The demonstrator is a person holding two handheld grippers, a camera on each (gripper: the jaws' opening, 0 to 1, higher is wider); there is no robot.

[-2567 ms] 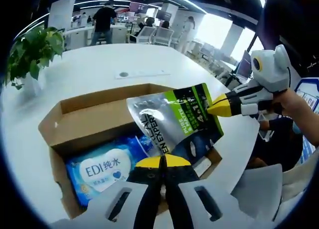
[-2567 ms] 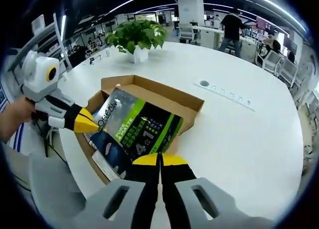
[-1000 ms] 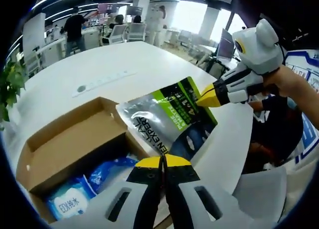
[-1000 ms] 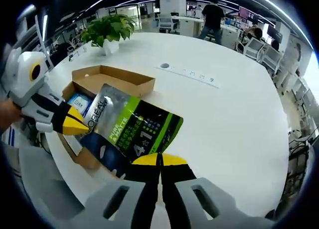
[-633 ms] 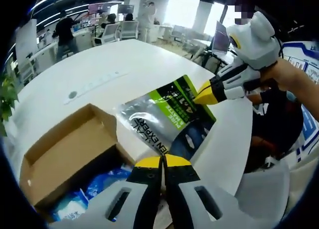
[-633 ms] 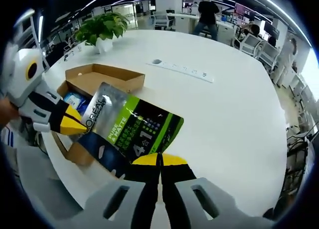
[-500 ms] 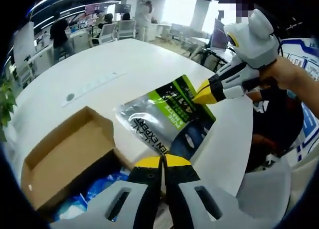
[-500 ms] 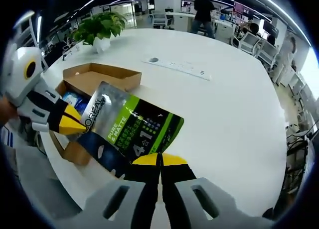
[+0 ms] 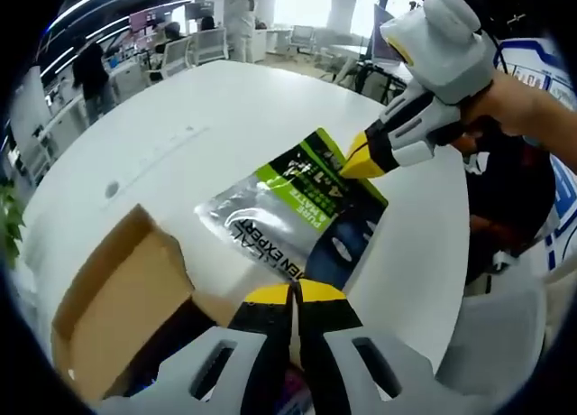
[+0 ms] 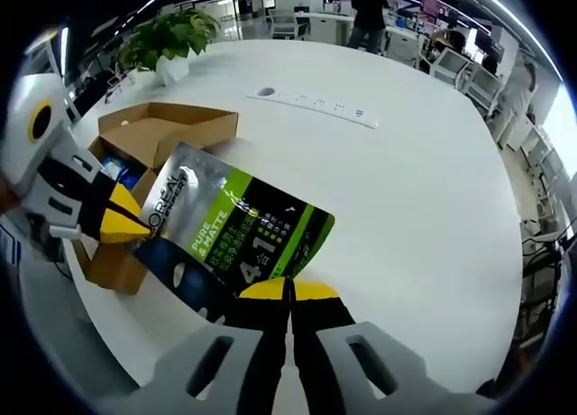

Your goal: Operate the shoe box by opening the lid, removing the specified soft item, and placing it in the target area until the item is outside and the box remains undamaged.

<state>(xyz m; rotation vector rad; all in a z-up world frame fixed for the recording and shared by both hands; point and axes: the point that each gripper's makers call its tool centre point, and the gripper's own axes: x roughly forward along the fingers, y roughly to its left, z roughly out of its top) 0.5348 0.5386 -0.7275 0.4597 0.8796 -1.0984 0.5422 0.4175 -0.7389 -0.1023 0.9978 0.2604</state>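
Change: the pouch (image 10: 230, 239) had come further off the shoe box (image 10: 144, 162), now hanging over the white table (image 10: 424, 189).
Left gripper (image 9: 293, 293): jaws closed on the pouch's edge.
Pouch axis: long axis ran roughly 8 to 2 o'clock in the right gripper view, held flat, perhaps slightly tilted.
Right gripper (image 10: 290, 291): jaws pinched tight on the pouch's other end.
Room: open office, potted plant (image 10: 167, 36) at 11 o'clock.
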